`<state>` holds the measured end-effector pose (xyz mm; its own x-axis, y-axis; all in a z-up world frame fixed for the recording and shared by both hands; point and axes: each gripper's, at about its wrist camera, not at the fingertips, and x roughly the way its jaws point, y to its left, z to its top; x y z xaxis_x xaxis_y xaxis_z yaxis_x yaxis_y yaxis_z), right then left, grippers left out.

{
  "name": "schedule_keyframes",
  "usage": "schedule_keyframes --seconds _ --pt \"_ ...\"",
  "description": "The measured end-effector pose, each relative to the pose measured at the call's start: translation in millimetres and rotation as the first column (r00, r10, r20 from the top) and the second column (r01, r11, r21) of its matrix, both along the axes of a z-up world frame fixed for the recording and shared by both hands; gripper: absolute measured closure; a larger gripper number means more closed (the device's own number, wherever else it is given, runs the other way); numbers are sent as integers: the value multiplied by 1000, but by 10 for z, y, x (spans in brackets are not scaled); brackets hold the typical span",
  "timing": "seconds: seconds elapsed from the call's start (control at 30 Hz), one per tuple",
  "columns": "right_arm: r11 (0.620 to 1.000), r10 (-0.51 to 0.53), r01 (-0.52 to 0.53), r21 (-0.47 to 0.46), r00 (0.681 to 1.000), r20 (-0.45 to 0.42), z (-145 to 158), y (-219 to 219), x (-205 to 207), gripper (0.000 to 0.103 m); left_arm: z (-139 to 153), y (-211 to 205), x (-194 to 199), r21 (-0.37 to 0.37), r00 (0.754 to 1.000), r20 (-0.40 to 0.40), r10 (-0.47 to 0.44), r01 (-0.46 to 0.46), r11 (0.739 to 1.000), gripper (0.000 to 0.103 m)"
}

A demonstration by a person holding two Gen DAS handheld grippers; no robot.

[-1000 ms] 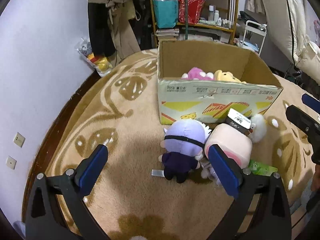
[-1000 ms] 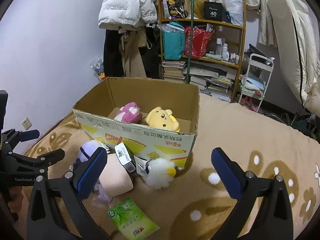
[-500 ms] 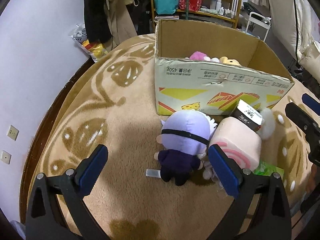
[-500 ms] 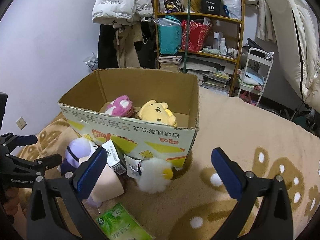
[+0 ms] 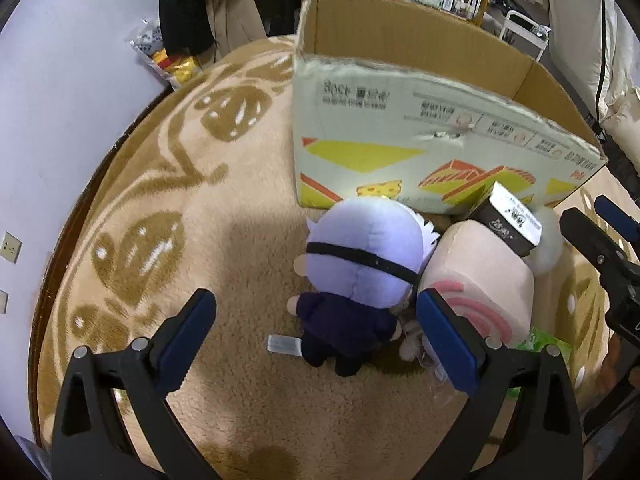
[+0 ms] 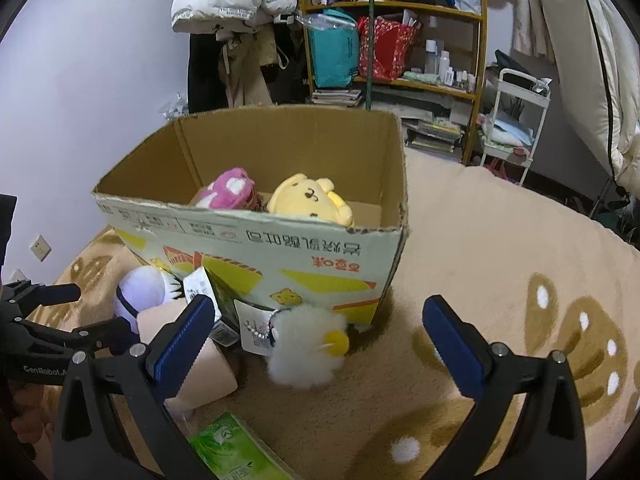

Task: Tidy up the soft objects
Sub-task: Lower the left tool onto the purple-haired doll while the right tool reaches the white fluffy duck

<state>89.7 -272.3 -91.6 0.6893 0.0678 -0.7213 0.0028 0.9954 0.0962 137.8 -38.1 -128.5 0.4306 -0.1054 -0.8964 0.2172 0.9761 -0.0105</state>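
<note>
Left wrist view: left gripper (image 5: 316, 334) over carpet (image 5: 168, 208), jaws wide, nothing held; doll (image 5: 360, 264) lying between the two pads, touching neither.
Left pads: near one (image 5: 188, 332) over bare carpet; far one (image 5: 448, 348) overlapping the pink cushion (image 5: 480, 276) in the frame, contact not clear.
Doll: pale purple head with black band, dark body, face down on carpet, head toward the box (image 5: 400, 148), just short of its front wall.
Pink cushion: pressed against the doll's right side; dark carton (image 5: 508, 220) leaning on its top edge and against the box front.
White fluffy toy (image 5: 546, 244): behind the cushion, at the box front.
Small clear tag (image 5: 284, 345): flat on carpet, just beside the doll's body.
Open room, left side: wide bare carpet between doll and wall; dark floor strip along the carpet edge.
Right wrist view: right gripper (image 6: 316, 344) above carpet, jaws wide, empty; white fluffy toy (image 6: 306, 346) between the pads in the frame, apart from both.
Box rim: open top, front edge ragged at the right corner; pink toy (image 6: 230, 190) and yellow toy (image 6: 310, 200) inside, below the rim.
Green packet (image 6: 232, 452): flat on carpet at the lower edge, beside the cushion.
Open room, right side: clear carpet right of the box, up to the shelf (image 6: 476, 60) and white cart (image 6: 516, 120).
Left gripper in this view (image 6: 60, 312): at the left edge, beside the doll.
</note>
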Motion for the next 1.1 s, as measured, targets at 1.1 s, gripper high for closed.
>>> schedule_keyframes --seconds 1.1 --pt "996 10 12 91 971 -238 -601 -131 245 25 -442 52 213 13 990 -139 18 -17 1000 4"
